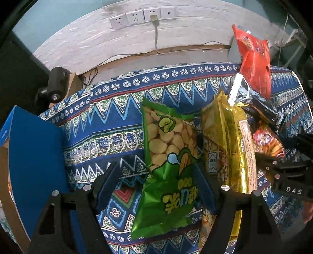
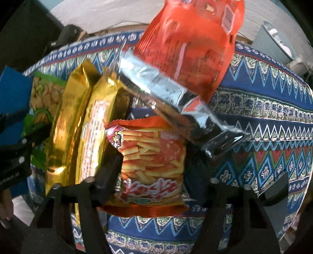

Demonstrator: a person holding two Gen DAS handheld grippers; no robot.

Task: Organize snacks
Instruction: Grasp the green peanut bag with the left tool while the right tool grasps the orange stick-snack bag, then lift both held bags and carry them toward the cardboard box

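Note:
A green bag of broad beans (image 1: 168, 166) lies on the patterned cloth between the fingers of my left gripper (image 1: 156, 183), which is open around it. To its right lie two gold packs (image 1: 230, 140), a silver pack (image 1: 240, 91) and a red-orange bag (image 1: 254, 64) leaning upright. In the right wrist view an orange bag of fries (image 2: 152, 166) lies between the fingers of my right gripper (image 2: 152, 172), which is open around it. The silver pack (image 2: 166, 93) and the red-orange bag (image 2: 191, 45) rest above it. The gold packs (image 2: 78, 121) and the green bag (image 2: 43, 101) lie to its left.
A blue cardboard box (image 1: 33, 156) stands at the left edge of the table. A black camera mount (image 1: 55, 86) sits at the far left corner. The wall behind has sockets (image 1: 142, 16) with a cable. A grey bin (image 2: 273, 43) stands beyond the table's right side.

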